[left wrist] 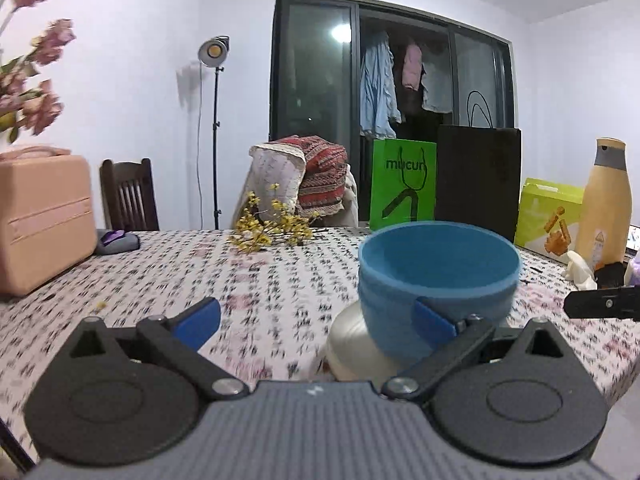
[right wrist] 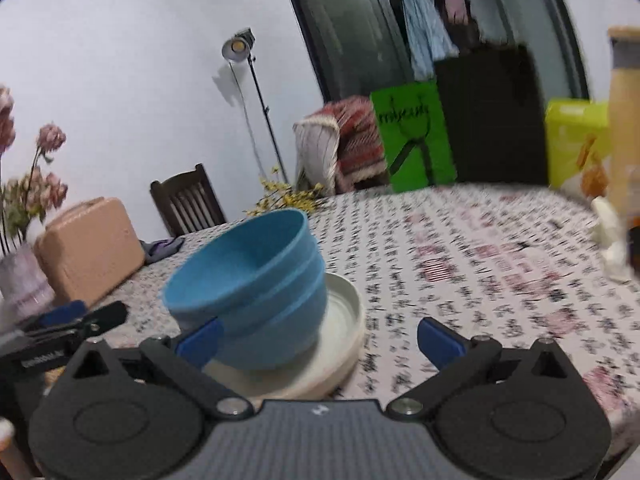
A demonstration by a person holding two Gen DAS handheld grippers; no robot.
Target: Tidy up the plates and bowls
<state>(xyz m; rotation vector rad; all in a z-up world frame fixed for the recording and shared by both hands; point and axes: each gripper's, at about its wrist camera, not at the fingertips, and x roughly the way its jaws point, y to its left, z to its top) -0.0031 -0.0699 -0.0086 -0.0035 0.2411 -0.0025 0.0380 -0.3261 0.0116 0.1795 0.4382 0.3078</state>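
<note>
So: worktop fills the lower half of both views, covered in a white cloth with black and pink print.

Cream plate next: shallow, round, raised rim, lying flat on the worktop. Left wrist view shows only a slice of it at lower centre, behind the blue stack.

Blue bowls: matte blue, nested into one stack, rim bands visible down the side (count unclear, at least two). Stack sits on the plate, lower centre-left in the right wrist view, lower centre-right in the left wrist view. Mouth faces up; stack axis vertical. The lean in the right wrist view looks like camera roll, since the whole room tilts the same way.

Left tool: fingers spread wide, nothing between the blue pads. Its right pad overlaps the bowl wall in frame; contact can't be confirmed.

Right tool: also spread wide, nothing pinched. Left pad sits just in front of the stack's lower wall, right pad over bare cloth.

Both views are motion-blurred.
</note>
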